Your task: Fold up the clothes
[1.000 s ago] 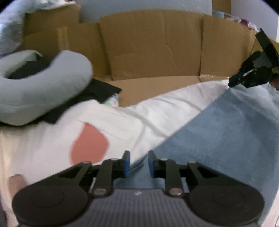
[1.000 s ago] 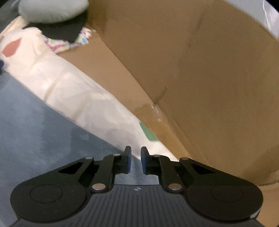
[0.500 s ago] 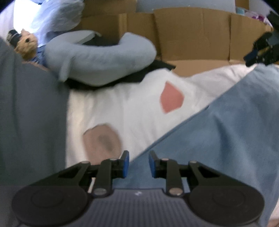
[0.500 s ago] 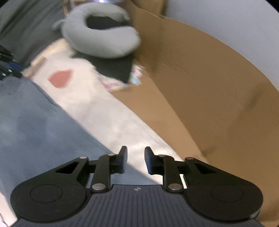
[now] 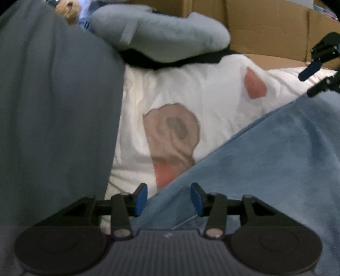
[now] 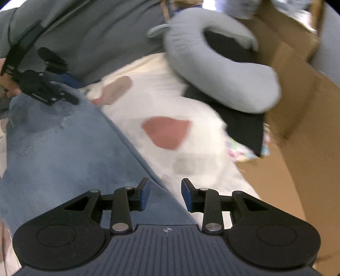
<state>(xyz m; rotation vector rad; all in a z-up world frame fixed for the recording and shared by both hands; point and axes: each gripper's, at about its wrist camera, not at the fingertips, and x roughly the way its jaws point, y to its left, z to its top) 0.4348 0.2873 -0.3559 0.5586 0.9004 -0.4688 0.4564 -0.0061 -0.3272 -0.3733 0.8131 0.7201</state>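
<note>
Cardboard walls [image 5: 265, 27] behind white bedding [image 5: 191, 93]. Blue cloth [image 5: 276, 159] lies across it; left gripper [image 5: 169, 196] and right gripper [image 6: 163, 194] jaws spread over its edge. Pinch both corners evenly.

A grey neck pillow [image 6: 225, 70] curves in a U over a flat black item [image 6: 240, 125], which lies partly on a white sheet [image 5: 191, 99] printed with pinkish-red and tan patches. Behind them stand brown cardboard walls [image 5: 265, 25] — their creases show in the left wrist view — and a scrap of pastel-patterned fabric [image 6: 244, 152] peeks out beside the black item. A tan stuffed toy [image 5: 68, 10] sits at the far top edge, beside a broad stretch of dark grey cloth [image 5: 53, 116] — too blurred to identify.
</note>
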